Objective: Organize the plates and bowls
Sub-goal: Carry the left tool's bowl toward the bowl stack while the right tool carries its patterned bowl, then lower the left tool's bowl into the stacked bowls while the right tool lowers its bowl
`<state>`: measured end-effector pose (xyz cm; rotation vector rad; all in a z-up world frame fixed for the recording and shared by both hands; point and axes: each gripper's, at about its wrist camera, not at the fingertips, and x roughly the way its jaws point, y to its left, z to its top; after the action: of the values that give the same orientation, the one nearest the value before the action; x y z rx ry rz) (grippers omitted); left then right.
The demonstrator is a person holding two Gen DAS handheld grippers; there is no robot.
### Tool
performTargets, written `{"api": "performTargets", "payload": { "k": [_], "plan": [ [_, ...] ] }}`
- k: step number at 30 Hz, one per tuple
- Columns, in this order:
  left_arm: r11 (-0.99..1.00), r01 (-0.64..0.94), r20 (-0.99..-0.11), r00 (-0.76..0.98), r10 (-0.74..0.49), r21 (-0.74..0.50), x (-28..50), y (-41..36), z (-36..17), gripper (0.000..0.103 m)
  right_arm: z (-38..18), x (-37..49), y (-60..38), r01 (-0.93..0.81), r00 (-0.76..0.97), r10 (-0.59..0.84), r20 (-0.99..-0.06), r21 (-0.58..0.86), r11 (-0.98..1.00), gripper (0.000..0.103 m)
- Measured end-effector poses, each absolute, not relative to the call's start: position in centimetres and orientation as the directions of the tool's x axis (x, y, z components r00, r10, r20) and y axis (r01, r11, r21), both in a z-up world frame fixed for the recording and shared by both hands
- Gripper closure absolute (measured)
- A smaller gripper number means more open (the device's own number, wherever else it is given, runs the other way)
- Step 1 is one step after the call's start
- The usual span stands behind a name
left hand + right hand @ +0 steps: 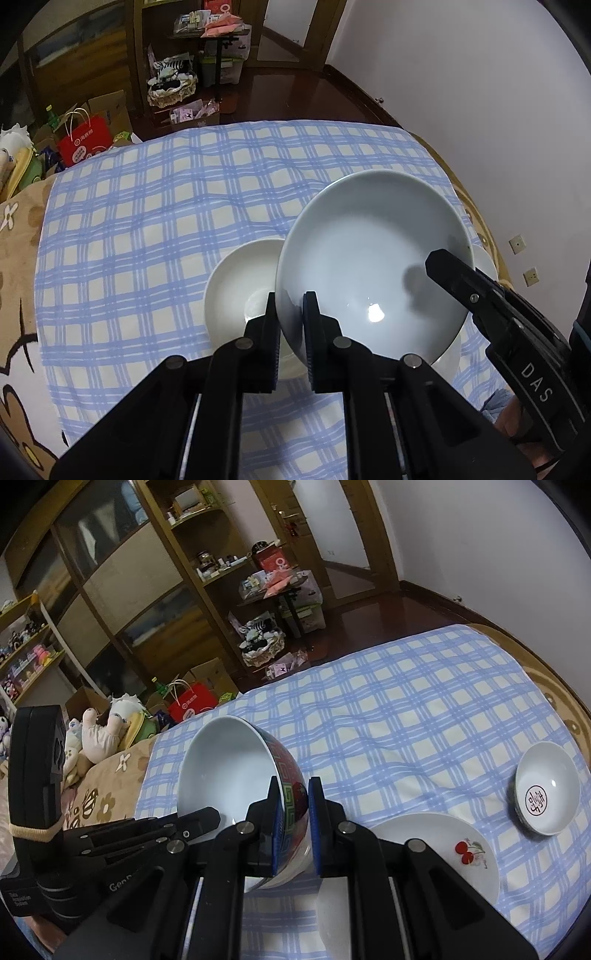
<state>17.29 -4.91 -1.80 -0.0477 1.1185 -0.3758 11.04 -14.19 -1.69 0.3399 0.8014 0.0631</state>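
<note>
Left gripper [291, 321]: jaws pinched on the near rim of the large bowl, one pad inside the wall, one outside.
Right gripper [294, 812]: jaws pinched on the opposite rim of the same bowl, one blue-faced pad against the patterned outer wall; in the left wrist view it enters from the right, fingertip over the rim.
Large bowl [369, 266]: pale glazed interior, red and green patterned exterior [291, 790]; held between both grippers, tilted, raised above the cloth.
Plain white bowl [240, 284]: on the cloth, partly hidden beneath the large bowl's left edge, just beyond the left gripper.
Cherry plate [439, 845]: white, with a red cherry motif; flat on the cloth just right of the right gripper.
Small dish [546, 794]: white, dark printed mark in its centre; on the cloth beyond the cherry plate, near the right edge, apart from it.
Checked cloth [166, 221]: blue and white plaid, spread over the surface that bears all the crockery.
Floral cover [110, 775]: beige, beside the cloth's left edge.
Red paper bag [86, 140]: on the floor beyond the cloth, among cardboard boxes.
Wooden shelving [166, 590]: along the far wall, cluttered.
</note>
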Motion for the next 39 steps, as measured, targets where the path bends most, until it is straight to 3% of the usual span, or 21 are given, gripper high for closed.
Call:
{"api": "performTargets", "payload": {
  "k": [22, 39],
  "plan": [
    [0.923, 0.287, -0.869, 0.348, -0.351, -0.257, 18.2, -4.7, -5.7, 0.089, -4.1, 12.6, -13.9, 0.083, 0.666, 0.156, -0.730, 0.280, 0.956, 0.089],
    [0.936, 0.270, -0.901, 0.306, -0.308, -0.228, 18.5, -4.3, -7.7, 0.088, -6.5, 13.8, -13.4, 0.084, 0.621, 0.194, -0.759, 0.310, 0.947, 0.089]
  ]
}}
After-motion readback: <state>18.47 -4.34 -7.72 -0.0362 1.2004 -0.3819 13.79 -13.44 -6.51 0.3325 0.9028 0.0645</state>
